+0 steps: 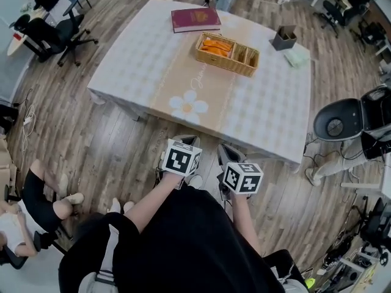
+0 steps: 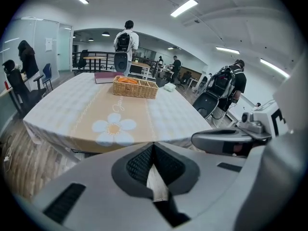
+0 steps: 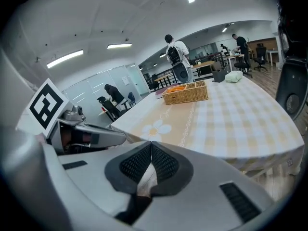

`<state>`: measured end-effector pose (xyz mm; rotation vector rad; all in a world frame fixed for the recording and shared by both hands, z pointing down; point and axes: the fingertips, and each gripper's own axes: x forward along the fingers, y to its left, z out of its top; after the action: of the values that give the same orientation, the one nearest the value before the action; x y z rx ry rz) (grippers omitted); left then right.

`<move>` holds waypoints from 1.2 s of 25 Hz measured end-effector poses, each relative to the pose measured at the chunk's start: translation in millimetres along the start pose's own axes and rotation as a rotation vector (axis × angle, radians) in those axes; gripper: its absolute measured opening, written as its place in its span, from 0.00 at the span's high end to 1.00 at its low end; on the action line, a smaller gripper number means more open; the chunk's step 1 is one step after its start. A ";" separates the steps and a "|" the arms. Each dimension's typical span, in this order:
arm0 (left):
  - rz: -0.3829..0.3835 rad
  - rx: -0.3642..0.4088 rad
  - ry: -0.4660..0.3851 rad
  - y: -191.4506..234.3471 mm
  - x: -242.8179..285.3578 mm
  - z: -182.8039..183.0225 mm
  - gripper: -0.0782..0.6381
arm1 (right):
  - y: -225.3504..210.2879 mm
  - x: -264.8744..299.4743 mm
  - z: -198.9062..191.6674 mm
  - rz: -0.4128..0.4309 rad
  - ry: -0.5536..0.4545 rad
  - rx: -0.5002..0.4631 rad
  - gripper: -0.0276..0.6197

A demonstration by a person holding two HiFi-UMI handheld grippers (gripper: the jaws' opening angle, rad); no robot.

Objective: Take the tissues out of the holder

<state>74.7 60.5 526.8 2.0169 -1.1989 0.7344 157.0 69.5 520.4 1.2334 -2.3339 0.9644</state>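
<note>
A dark tissue holder point(image 1: 284, 37) stands at the table's far right corner, with a pale green wad of tissues point(image 1: 297, 58) lying beside it. The right gripper view shows the holder point(image 3: 220, 75) and tissues point(image 3: 234, 77) far off. My left gripper point(image 1: 188, 140) and right gripper point(image 1: 226, 150) hover side by side just short of the table's near edge, both pointing at the table. Each is shut, pads together, with nothing between them, as seen in the left gripper view point(image 2: 153, 146) and the right gripper view point(image 3: 151, 146).
A checked cloth with a daisy print covers the table point(image 1: 140, 72). A wicker basket point(image 1: 226, 53) with orange items and a dark red book point(image 1: 195, 19) sit mid-table and beyond. A grey round-topped object point(image 1: 342, 119) stands right of the table. Office chairs point(image 1: 58, 35) and people are around.
</note>
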 end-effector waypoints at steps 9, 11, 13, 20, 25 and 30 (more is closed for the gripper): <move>0.023 -0.039 0.005 12.7 2.3 -0.9 0.89 | -0.1 12.7 4.8 0.027 0.012 0.005 0.93; 0.017 -0.038 0.003 13.7 4.0 1.9 0.89 | 0.7 14.5 7.3 0.024 0.006 0.006 0.93; 0.005 -0.033 0.002 14.1 8.1 6.2 0.89 | 2.3 15.8 11.5 0.035 -0.012 0.002 0.93; -0.043 -0.007 0.014 21.1 29.0 28.1 0.89 | -3.4 24.9 33.7 0.034 -0.058 -0.010 0.93; -0.070 0.014 0.009 28.7 41.3 53.7 0.89 | -13.4 39.5 51.5 0.003 -0.055 -0.005 0.93; -0.095 0.021 0.008 42.1 54.4 81.0 0.89 | -17.4 64.8 76.4 -0.004 -0.048 -0.017 0.93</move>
<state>70.0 -45.6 528.1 2.0708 -1.0872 0.7098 136.1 -29.4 509.3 1.2680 -2.3701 0.9213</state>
